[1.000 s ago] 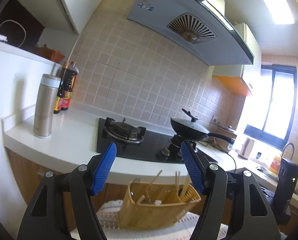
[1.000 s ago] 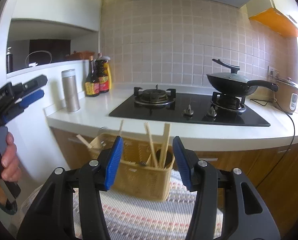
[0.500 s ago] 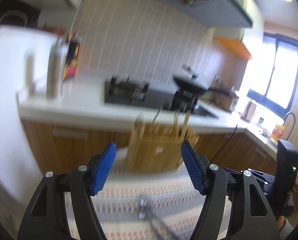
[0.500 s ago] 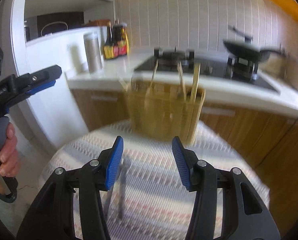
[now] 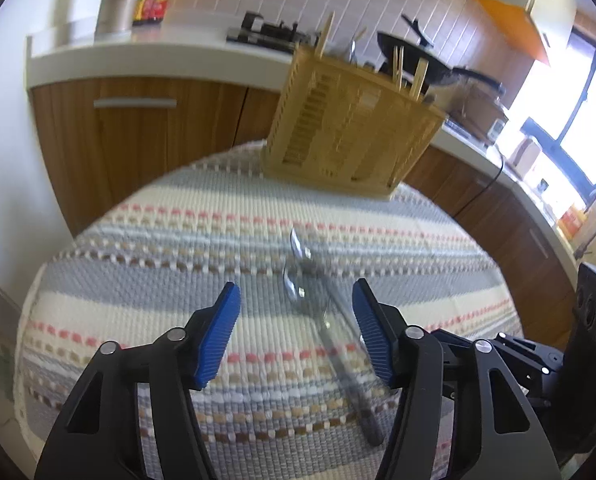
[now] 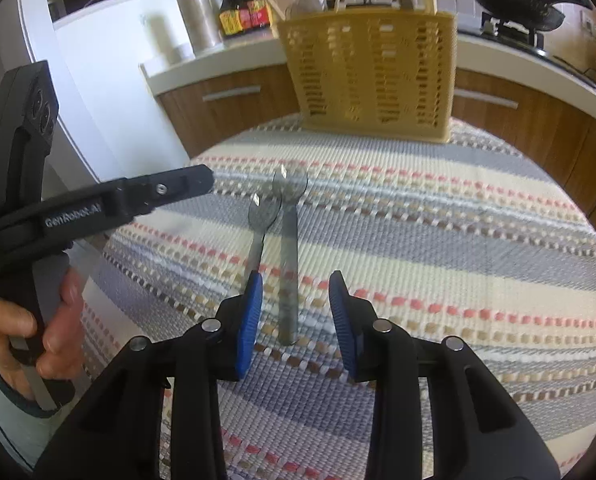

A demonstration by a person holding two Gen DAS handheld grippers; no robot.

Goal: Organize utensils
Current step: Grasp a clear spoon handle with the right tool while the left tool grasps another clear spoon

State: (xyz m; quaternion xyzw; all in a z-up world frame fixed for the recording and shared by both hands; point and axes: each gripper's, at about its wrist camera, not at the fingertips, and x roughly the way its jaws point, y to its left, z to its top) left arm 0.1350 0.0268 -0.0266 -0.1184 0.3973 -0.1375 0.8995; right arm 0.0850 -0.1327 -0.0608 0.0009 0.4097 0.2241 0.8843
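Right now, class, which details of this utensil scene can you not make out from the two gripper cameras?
- Lower end of the smaller spoon's handle: right wrist view, behind the right gripper.
- What lies inside the yellow basket: both views, walls hide it; only stick tops show.
- Sauce bottle labels: blurred, too small.
- Larger spoon in left wrist view: smeared by blur.

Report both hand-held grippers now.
Left hand-held gripper: open, empty, above two spoons.
Right hand-held gripper: open, empty.

Black right gripper (image 6: 295, 304) with 2 blue ribbed pads, silver screws
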